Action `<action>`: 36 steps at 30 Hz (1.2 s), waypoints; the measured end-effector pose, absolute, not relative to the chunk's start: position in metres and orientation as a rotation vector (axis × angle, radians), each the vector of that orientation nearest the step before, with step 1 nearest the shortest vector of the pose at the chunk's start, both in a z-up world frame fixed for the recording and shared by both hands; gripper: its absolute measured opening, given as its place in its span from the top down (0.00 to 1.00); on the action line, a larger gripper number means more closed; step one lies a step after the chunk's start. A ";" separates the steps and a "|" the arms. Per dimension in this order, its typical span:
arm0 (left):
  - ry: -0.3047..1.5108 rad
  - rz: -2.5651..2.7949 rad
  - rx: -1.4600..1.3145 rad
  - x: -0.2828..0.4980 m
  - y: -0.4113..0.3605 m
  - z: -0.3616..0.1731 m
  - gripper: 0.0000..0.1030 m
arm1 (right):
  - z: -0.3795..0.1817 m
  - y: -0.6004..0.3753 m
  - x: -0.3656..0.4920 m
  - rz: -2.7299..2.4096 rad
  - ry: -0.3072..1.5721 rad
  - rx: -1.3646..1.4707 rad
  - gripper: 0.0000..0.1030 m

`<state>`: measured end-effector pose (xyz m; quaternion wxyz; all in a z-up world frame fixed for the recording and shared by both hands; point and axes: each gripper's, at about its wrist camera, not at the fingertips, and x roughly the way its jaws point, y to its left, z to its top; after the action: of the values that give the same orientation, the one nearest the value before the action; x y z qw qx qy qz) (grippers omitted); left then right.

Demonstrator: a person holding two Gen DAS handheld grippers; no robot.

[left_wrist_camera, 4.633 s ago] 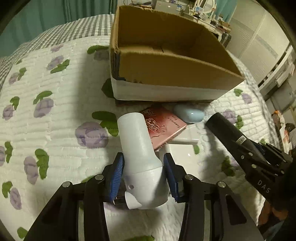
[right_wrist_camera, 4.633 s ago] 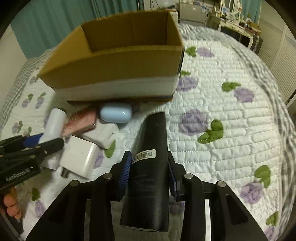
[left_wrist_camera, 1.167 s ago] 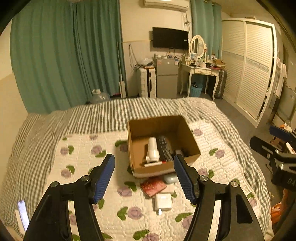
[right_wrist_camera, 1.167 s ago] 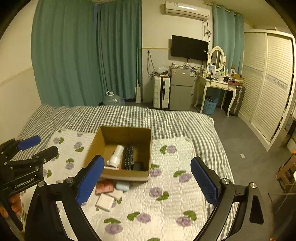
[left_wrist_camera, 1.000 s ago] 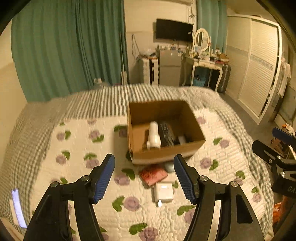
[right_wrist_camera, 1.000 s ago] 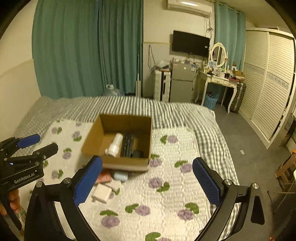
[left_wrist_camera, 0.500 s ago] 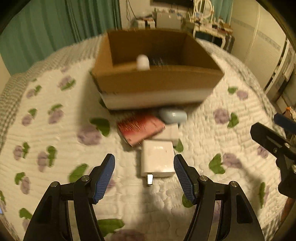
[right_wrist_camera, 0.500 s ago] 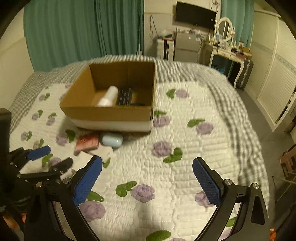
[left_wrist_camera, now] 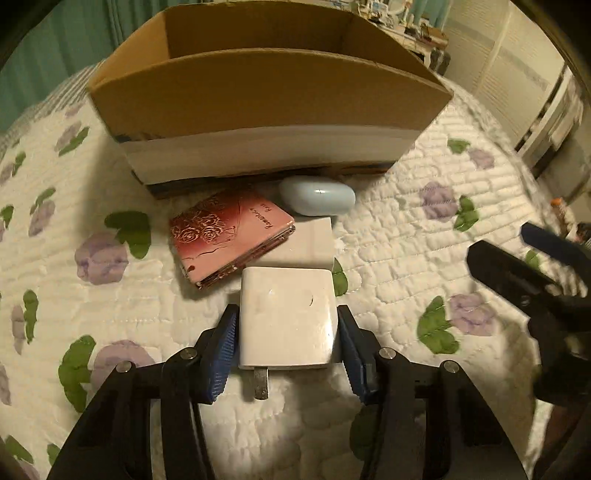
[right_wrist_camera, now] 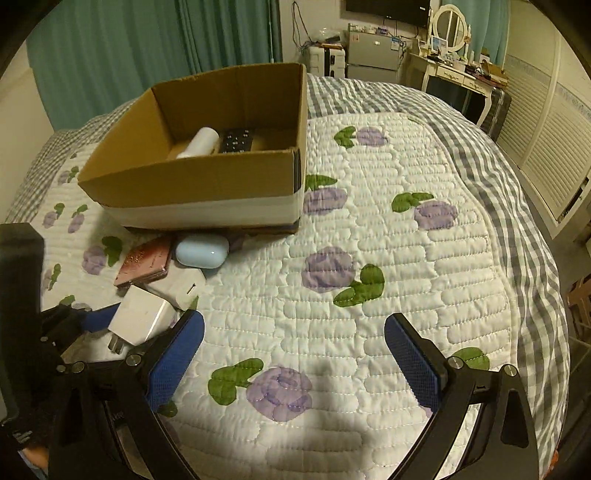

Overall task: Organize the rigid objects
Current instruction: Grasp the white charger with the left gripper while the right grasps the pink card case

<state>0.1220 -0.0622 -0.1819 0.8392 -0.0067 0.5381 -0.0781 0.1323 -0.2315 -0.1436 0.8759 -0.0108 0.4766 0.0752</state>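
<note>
Box (right_wrist_camera: 192,184) upper left already holds white bottle (right_wrist_camera: 197,146) and remote (right_wrist_camera: 236,140); left hand-held gripper (left_wrist_camera: 288,354) closing around white charger (left_wrist_camera: 288,321) at lower centre, right hand-held gripper (right_wrist_camera: 293,354) spread empty; notebook (left_wrist_camera: 231,236), blue case (left_wrist_camera: 317,195), second adapter (left_wrist_camera: 308,245) remain on bed.

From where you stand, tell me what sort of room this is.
Most likely a bedroom: the work surface is a bed with a floral quilt, and a dressing table with an oval mirror stands by teal curtains.
</note>
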 end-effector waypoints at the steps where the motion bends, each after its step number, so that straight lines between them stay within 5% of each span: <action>1: 1.136 -0.166 -0.019 0.118 -0.059 -0.177 0.49 | -0.142 -0.230 0.132 0.160 0.993 -0.023 0.04; 11: 1.039 -0.061 -0.051 0.096 0.020 -0.123 0.49 | -0.121 -0.188 0.129 0.248 0.950 -0.080 0.04; 22: 1.038 0.056 -0.083 0.123 0.087 -0.138 0.49 | -0.143 -0.081 0.158 0.458 0.987 -0.218 0.05; 24: 1.037 0.057 -0.084 0.126 0.092 -0.140 0.49 | -0.153 -0.070 0.170 0.470 1.005 -0.228 0.07; 28: 1.041 0.045 -0.100 0.135 0.098 -0.148 0.49 | -0.178 -0.060 0.190 0.464 1.081 -0.244 0.27; 36: 1.051 0.021 -0.139 0.145 0.102 -0.162 0.49 | -0.206 -0.053 0.209 0.435 1.138 -0.248 0.26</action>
<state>0.1446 0.1022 -0.1619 0.8626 -0.0665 0.5013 0.0099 0.2085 -0.0534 -0.2060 0.8130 -0.1163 0.5329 0.2037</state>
